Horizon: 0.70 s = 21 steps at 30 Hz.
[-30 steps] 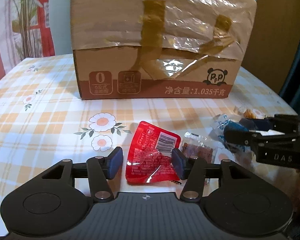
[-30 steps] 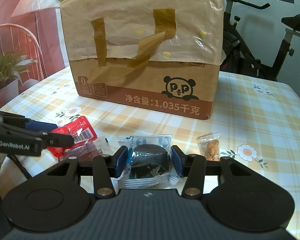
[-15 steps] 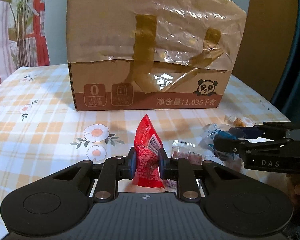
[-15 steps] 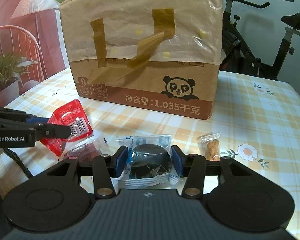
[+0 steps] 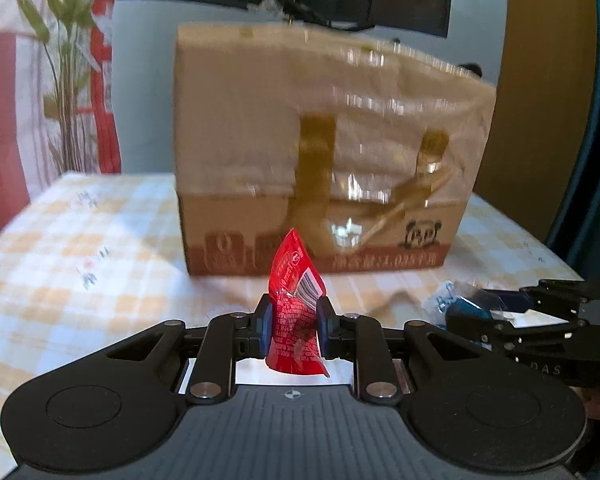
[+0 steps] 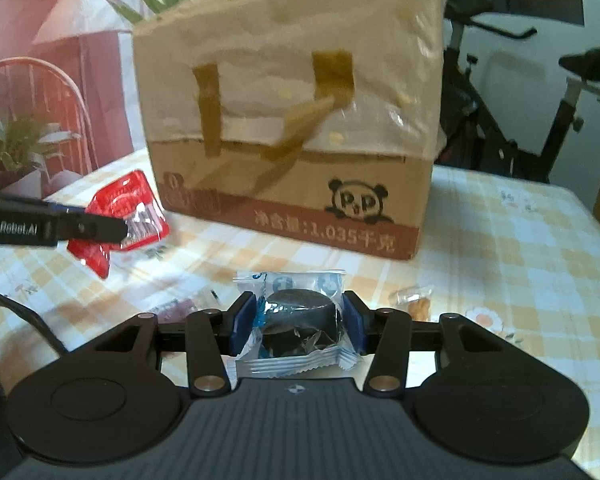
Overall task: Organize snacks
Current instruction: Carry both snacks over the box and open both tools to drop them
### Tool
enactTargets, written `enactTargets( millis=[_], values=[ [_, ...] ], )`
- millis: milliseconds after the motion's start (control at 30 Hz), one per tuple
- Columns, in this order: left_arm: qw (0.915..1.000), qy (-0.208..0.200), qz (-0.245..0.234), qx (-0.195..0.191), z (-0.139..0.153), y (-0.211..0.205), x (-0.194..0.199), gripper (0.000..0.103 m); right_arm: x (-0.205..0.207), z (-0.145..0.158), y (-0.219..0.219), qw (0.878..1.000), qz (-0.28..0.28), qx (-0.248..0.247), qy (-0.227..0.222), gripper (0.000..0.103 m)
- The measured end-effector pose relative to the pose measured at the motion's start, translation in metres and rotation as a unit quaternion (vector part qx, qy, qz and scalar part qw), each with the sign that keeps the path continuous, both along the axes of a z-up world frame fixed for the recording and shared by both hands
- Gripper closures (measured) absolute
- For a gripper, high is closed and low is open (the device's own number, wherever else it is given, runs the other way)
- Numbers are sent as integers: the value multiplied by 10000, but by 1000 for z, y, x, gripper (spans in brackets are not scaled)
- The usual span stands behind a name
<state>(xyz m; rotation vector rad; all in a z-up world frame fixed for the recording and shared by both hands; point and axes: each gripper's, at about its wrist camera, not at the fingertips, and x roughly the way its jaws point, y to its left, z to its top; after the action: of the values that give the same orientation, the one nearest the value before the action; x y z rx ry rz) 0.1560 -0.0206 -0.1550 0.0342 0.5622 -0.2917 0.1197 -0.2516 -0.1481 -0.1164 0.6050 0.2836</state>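
The left gripper (image 5: pixel 293 322) was clenched on a red packet (image 5: pixel 296 320), holding it upright above the checked tablecloth (image 5: pixel 100 248), in front of a taped cardboard box (image 5: pixel 324 152). The right gripper (image 6: pixel 299 322) clasped a dark round cookie in clear wrap (image 6: pixel 300 316) near the table.

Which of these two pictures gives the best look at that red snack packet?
The left wrist view: the red packet sits dead centre, pinched upright in the left gripper, its barcode and print visible. The right wrist view shows it only at the left edge, partly hidden behind that gripper's fingers.
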Motion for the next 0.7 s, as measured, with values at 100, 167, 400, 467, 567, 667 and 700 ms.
enactTargets(
  millis=[100,167,400,467,567,667,700],
  values=[
    [9996,-297,-31,24,25,5,-5,80,-8,16,2,9997,109,18,-237,53],
    [9986,-531,-30,-29,46,8,-4,79,-11,31,3,9988,179,110,-434,53],
    [9899,-1399,-208,-120,119,3,15,78,7,105,9,9899,415,574,-1229,53],
    [9883,-1490,-261,-196,133,0,29,77,20,126,15,9861,522,601,-1459,53],
    [9870,-1546,-301,-306,148,-9,57,77,45,147,22,9823,573,592,-1681,53],
    [9879,-1490,-338,-280,155,-21,88,77,77,160,31,9784,525,550,-1920,53],
    [9887,-1427,-356,-290,156,-25,96,77,90,160,31,9788,488,524,-1919,53]
  ],
)
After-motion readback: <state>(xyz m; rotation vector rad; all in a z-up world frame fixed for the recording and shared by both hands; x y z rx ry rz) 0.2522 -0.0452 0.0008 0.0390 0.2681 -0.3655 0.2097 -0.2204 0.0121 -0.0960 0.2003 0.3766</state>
